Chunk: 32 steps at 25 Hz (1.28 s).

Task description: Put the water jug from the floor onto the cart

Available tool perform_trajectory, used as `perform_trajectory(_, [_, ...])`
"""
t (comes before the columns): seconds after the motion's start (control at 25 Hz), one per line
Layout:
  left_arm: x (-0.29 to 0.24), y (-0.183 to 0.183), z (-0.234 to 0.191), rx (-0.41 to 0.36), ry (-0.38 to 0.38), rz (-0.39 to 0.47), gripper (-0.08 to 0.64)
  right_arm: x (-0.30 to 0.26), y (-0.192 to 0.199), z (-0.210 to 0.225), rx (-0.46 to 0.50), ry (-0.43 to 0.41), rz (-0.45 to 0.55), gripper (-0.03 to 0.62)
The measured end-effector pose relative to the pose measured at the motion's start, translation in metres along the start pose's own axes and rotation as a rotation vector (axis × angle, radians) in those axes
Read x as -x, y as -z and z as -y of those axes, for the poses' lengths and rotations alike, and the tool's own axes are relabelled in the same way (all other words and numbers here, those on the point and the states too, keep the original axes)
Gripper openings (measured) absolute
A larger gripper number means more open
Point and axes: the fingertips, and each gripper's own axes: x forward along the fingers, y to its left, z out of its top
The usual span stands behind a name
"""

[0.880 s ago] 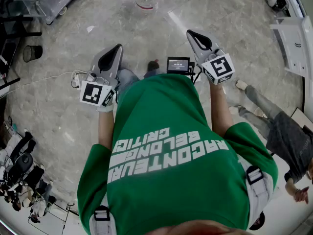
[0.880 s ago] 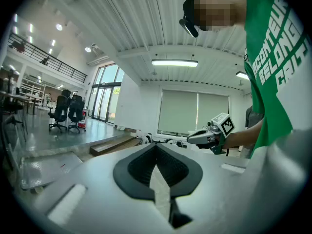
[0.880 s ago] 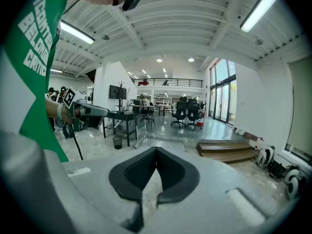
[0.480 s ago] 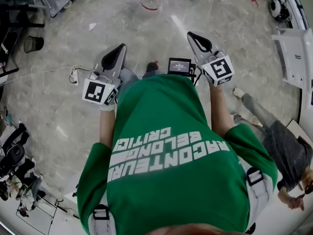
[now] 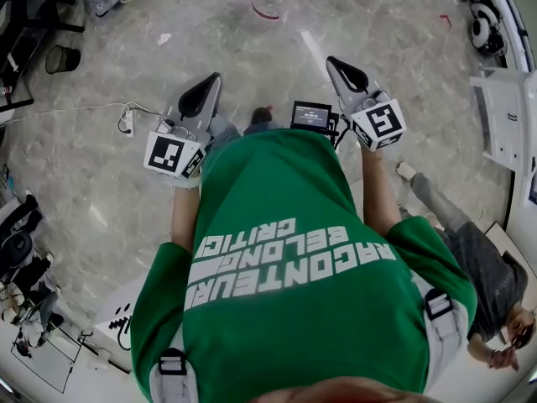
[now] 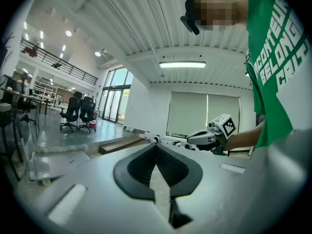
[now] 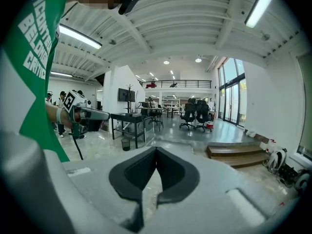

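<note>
On the floor point(image 5: 109, 183), at the head view's top edge, the jug point(image 5: 270, 2) stands upright, well apart from you. Judge it stiff, smooth-walled and slippery, and heavy if full. Take it at the red top or neck, using 2 tongs. Your left tongs point(image 5: 210, 86) and right tongs point(image 5: 340, 70) are clenched on nothing. Since 0.9 s ago the jug has drifted rightward in view.

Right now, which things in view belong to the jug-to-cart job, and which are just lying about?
Job: water jug, cart, left gripper, right gripper (jaws shut, empty).
Lying about: waste bin, power strip, office chairs, bystander.
</note>
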Motion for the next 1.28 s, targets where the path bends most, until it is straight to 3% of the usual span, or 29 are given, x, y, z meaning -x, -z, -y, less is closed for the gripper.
perform_trajectory(0.4, [0.005,-0.006,-0.008,0.018,-0.055,-0.002,0.015,-0.016,0.001,-0.007,-0.017,-0.064,-0.006,-0.008])
perform_trajectory(0.68, [0.003,-0.001,-0.044,0.029,-0.074,0.019,0.014,-0.049,-0.013,-0.006,0.005,-0.087,0.017,-0.008])
perform_trajectory(1.0, [-0.034,-0.007,-0.089,0.014,-0.035,0.034,0.014,-0.083,-0.016,0.023,0.012,-0.034,-0.007,-0.008])
perform_trajectory(1.28, [-0.069,-0.017,-0.138,0.002,0.051,0.031,0.014,-0.138,-0.043,0.059,0.003,0.026,0.025,-0.008])
